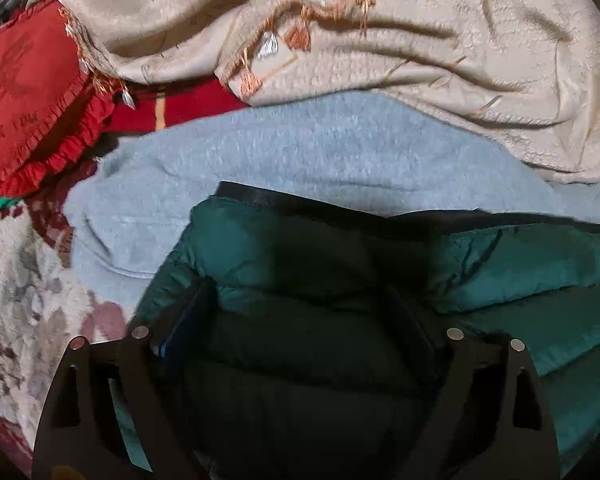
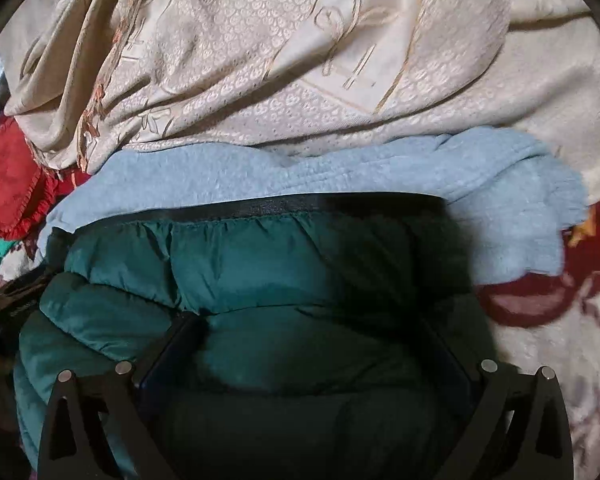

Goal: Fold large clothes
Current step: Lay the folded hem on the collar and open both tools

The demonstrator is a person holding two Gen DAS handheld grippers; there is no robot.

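Jacket (image 1: 520,256), a teal quilted puffer with a black trim band along its far edge, lies in the near middle of the bed on a light blue fleece blanket (image 1: 260,148), with a cream embroidered cloth (image 1: 460,60) heaped beyond and a red frilled cushion (image 1: 28,92) at far left. The left gripper (image 1: 296,296) stands wide, fingers pressed down into the padding with a quilted fold between them but not pinched. The right gripper (image 2: 312,328) is likewise spread wide over the jacket (image 2: 240,264), nothing clamped; a floral bedspread (image 2: 560,340) shows at right.
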